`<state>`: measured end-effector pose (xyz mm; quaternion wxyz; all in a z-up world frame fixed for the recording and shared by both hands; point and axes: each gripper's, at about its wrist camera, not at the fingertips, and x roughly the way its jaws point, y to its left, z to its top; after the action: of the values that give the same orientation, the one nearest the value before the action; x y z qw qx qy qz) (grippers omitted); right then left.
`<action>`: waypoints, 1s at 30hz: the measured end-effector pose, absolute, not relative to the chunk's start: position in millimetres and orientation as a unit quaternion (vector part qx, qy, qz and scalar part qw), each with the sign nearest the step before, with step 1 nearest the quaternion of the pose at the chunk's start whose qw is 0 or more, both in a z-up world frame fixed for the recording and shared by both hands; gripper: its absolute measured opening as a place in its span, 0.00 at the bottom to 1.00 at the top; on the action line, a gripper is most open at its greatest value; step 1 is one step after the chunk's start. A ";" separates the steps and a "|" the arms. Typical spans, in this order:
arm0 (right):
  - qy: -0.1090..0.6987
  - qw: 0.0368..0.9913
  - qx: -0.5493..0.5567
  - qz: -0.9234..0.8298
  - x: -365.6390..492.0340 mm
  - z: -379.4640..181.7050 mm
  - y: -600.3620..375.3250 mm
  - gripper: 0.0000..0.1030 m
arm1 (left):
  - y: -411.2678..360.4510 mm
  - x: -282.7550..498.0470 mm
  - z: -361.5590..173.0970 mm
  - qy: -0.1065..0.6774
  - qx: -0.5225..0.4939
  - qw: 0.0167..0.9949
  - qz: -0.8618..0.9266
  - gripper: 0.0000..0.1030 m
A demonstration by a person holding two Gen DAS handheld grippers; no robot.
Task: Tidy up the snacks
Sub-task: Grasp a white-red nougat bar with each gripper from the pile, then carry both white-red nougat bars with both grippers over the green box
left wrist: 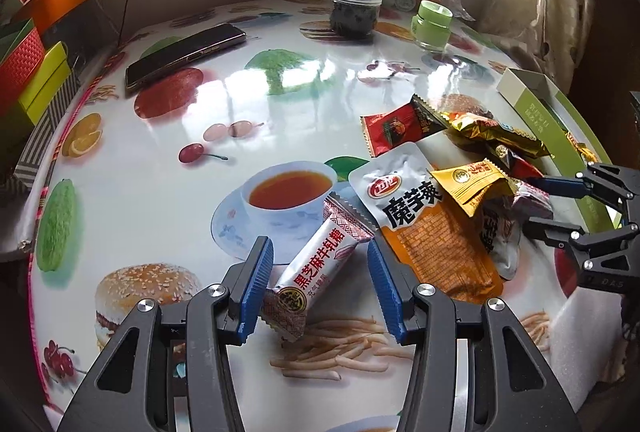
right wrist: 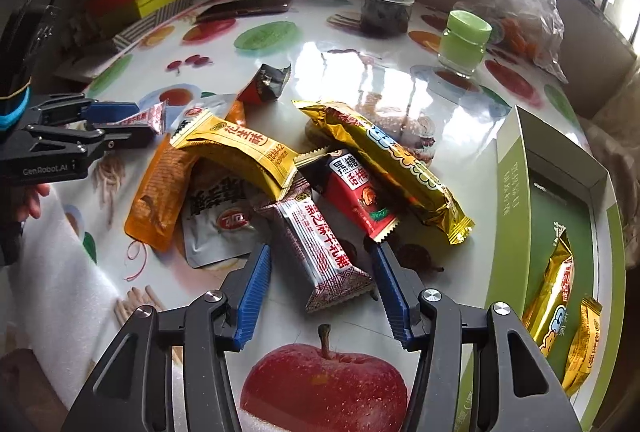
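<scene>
Underneath everything, a glossy table (left wrist: 304, 99) printed with fruit and burgers stands by a window. Its green box (right wrist: 516, 167) holds two gold snack packets (right wrist: 550, 296). Both grippers are apart: a white nougat bar (left wrist: 316, 272) lies between the left gripper (left wrist: 320, 292) fingers, a matching nougat bar (right wrist: 320, 248) between the right gripper (right wrist: 320, 296) fingers, neither clamped.

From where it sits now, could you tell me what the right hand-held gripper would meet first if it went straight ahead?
Most likely the maroon-and-white sesame nougat bar lying between its open jaws. The right hand-held gripper straddles it; whether the pads touch it is unclear.
</scene>
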<state>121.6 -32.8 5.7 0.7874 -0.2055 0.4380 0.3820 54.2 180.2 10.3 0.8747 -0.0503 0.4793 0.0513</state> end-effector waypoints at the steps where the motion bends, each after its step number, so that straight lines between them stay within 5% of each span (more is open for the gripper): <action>1: 0.435 0.791 -0.203 0.380 123.0 5.4 -32.2 0.51 | 181.0 54.7 9.1 0.482 -0.048 0.873 0.057 0.49; 9: 0.430 0.802 -0.187 0.369 125.4 5.0 -32.1 0.50 | 184.3 54.7 9.2 0.478 -0.059 0.874 0.061 0.49; 14: 0.429 0.809 -0.180 0.359 122.7 6.3 -34.4 0.36 | 185.3 50.7 9.5 0.474 -0.069 0.875 0.069 0.49; 19: 0.429 0.811 -0.173 0.358 120.5 7.7 -37.2 0.24 | 185.7 48.2 10.0 0.471 -0.076 0.875 0.075 0.28; 30: 0.428 0.818 -0.159 0.350 115.7 7.6 -43.2 0.18 | 184.7 44.4 11.5 0.470 -0.084 0.875 0.081 0.20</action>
<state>115.7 -43.2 7.6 0.8178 -0.1591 0.4284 0.3498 44.4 184.7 11.5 0.8749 -0.0839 0.4701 0.0808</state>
